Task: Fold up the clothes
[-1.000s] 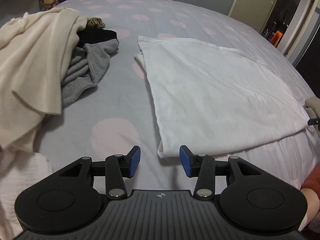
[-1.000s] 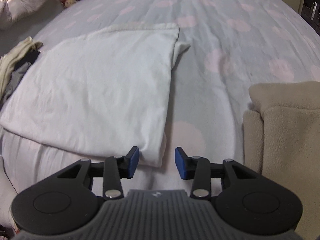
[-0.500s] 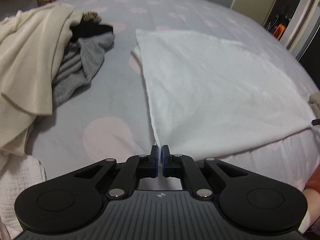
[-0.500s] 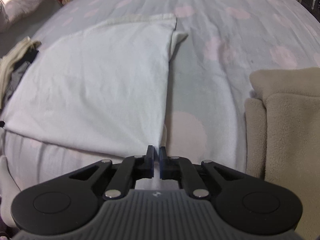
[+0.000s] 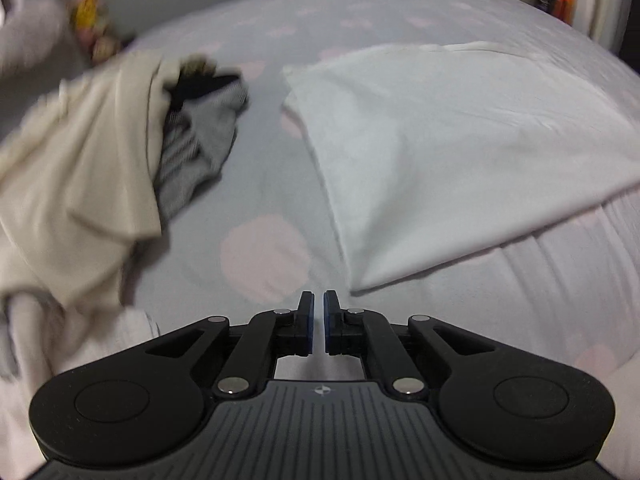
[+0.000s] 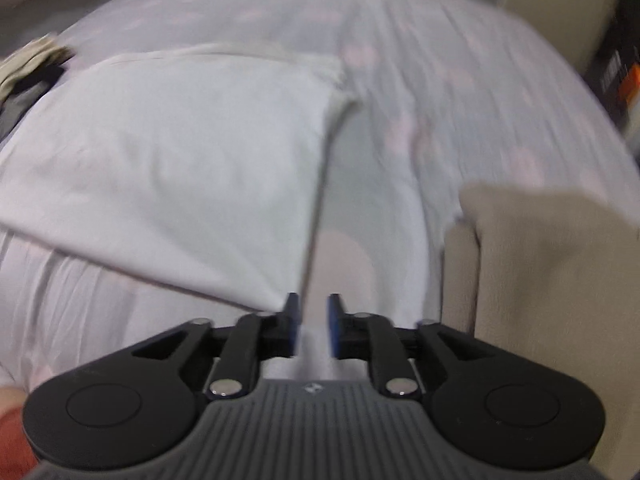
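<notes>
On the spotted bed cover (image 5: 264,184), centre: one white garment (image 5: 460,152), already folded into a flat panel, lying slack, its near edge along the edge of the bed. Left gripper (image 5: 316,314): jaws drawn almost together with nothing between them, just off the near left corner of the garment, not touching it. Right gripper (image 6: 314,326): jaws have just been opening and stand a little apart; the near right corner of the white garment (image 6: 192,168) reaches the left pad, though blur makes it hard to say whether cloth is still pinched, and it looks released. Beside, left: heap of unfolded clothes, a cream garment (image 5: 80,168) over a grey garment (image 5: 200,152). Beside, right: beige fleece stack (image 6: 540,280). Handling note: for the next fold, part both sets of jaws first, take the two near corners level with each other, lift only enough to clear the cover, and carry them to the far edge together so the panel stays square.
</notes>
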Tool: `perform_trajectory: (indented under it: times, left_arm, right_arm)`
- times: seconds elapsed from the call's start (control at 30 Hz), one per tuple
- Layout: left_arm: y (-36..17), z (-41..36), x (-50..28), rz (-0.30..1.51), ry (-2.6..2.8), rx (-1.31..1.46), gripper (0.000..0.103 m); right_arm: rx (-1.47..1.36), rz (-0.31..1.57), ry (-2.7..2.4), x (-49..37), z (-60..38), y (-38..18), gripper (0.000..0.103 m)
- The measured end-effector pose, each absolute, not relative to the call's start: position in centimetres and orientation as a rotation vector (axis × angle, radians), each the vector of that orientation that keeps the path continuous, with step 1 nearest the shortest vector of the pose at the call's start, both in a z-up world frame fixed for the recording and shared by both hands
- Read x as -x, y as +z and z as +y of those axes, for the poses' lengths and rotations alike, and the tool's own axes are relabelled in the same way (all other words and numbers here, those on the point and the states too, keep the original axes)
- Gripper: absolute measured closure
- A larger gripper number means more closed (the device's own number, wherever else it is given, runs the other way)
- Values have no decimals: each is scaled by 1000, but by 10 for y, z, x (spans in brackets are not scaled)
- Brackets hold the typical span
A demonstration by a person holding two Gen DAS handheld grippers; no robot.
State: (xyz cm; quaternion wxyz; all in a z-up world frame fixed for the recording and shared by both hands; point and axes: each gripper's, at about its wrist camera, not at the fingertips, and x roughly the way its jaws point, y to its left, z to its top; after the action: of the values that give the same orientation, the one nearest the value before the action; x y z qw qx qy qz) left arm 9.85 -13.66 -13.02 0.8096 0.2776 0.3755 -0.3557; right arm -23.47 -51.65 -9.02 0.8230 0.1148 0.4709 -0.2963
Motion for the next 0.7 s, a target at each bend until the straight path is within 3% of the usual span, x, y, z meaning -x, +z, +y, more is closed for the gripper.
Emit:
perform_trajectory:
  times: [0.07, 0.17, 0.33, 0.7]
  left_arm:
    - [-129, -147, -81, 728, -796, -678, 89]
    - [-132, -166, -58, 637, -851, -794, 82]
    - [-153, -193, -37, 519, -854, -997, 63]
    - [-191, -216, -31, 420, -780, -1131, 67]
  right_arm:
    - [-96, 1023, -556, 223, -494, -96, 72]
    - [116, 1086, -442, 197, -459, -111, 58]
    - [369, 1155, -332, 164, -429, -136, 54]
    - [551, 1218, -300, 143, -415, -167, 55]
